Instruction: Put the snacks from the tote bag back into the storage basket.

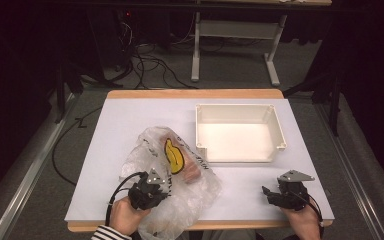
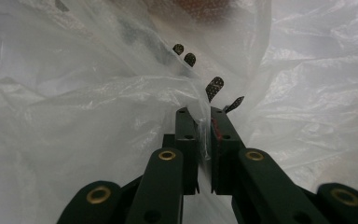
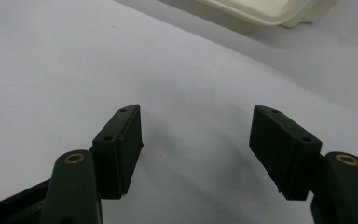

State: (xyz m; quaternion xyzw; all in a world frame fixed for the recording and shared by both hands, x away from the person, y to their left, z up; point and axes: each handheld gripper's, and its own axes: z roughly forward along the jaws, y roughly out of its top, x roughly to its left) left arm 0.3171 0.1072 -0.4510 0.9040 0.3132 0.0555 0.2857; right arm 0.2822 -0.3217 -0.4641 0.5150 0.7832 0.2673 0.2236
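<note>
A crumpled clear plastic bag (image 1: 180,165) lies on the white table, left of centre. Inside it I see a yellow printed shape (image 1: 174,156) and a pinkish item (image 1: 192,170). My left gripper (image 1: 156,190) sits at the bag's near edge, shut on a fold of the bag film (image 2: 204,116), which runs up between its two black pads. My right gripper (image 1: 271,195) rests near the front right of the table, jaws wide apart over bare white surface (image 3: 196,154) with nothing between them.
A white rectangular bin (image 1: 272,122) stands at the back right of the table; its corner (image 3: 279,11) shows ahead of the right gripper. The table's front edge lies just beneath both hands. Cables and a desk frame lie on the floor beyond.
</note>
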